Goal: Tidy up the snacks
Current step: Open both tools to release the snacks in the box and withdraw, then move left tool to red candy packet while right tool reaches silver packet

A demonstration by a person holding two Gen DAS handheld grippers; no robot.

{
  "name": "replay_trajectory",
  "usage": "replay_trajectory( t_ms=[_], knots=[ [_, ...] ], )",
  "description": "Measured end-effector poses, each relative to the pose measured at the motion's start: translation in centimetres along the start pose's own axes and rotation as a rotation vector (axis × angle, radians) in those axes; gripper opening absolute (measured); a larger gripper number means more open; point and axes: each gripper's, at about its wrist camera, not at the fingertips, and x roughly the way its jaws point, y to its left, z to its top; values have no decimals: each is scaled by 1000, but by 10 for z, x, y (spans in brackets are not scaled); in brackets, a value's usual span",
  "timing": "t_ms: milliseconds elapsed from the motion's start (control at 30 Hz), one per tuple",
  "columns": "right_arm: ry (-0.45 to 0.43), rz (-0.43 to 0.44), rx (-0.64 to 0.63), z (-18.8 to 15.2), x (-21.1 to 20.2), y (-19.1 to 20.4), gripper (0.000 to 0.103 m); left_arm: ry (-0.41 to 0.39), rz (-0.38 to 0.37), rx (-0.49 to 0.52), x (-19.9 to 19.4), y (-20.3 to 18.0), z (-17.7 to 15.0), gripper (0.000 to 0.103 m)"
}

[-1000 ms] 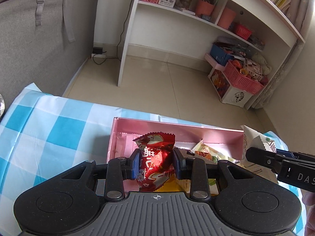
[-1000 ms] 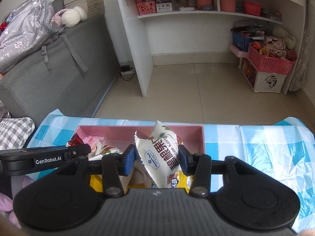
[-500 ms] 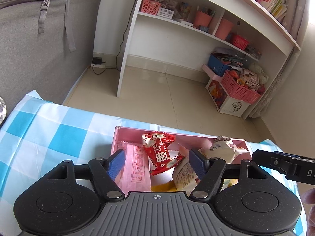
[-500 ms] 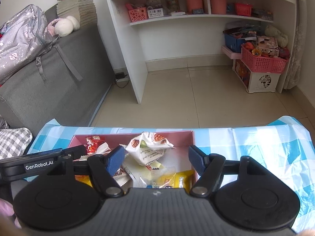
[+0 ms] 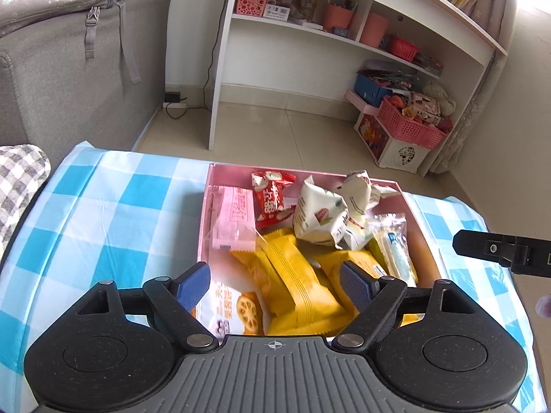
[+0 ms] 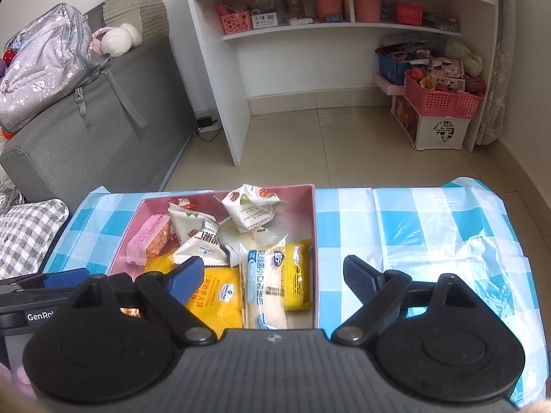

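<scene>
A pink box (image 5: 204,227) (image 6: 314,220) on the blue checked tablecloth holds several snack packets. A red packet (image 5: 271,197) lies at its far side beside a pink packet (image 5: 233,218) (image 6: 148,241). A white packet (image 5: 358,189) (image 6: 253,208) lies at the far right of the heap, above yellow packets (image 5: 292,275) (image 6: 215,292). My left gripper (image 5: 275,284) is open and empty above the box's near end. My right gripper (image 6: 268,277) is open and empty above the box's near right part.
The blue checked tablecloth (image 5: 103,213) (image 6: 430,234) hangs over the table edges. A grey sofa (image 6: 86,120) with a backpack stands to the left. A white shelf unit (image 6: 344,51) and pink baskets (image 6: 444,99) stand across the tiled floor.
Both grippers opened and let go: the red packet and the white packet dropped into the pink box. Both grippers then drew back and up from the box.
</scene>
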Motion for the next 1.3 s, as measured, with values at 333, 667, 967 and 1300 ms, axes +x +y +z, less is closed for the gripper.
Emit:
replay_trajectory(
  t_ms=[333, 667, 967, 1300],
  knots=[
    [21, -20, 8, -26, -29, -2, 95, 51, 34, 106, -41, -21, -39, 92],
    [41, -29, 9, -54, -36, -9, 99, 76, 47, 127, -47, -10, -74, 93],
    [76, -71, -74, -68, -39, -18, 102, 18, 34, 260, -33, -10, -94, 94],
    [157, -153, -4, -81, -21, -56, 100, -34, -51, 401, -11, -8, -100, 94]
  ],
)
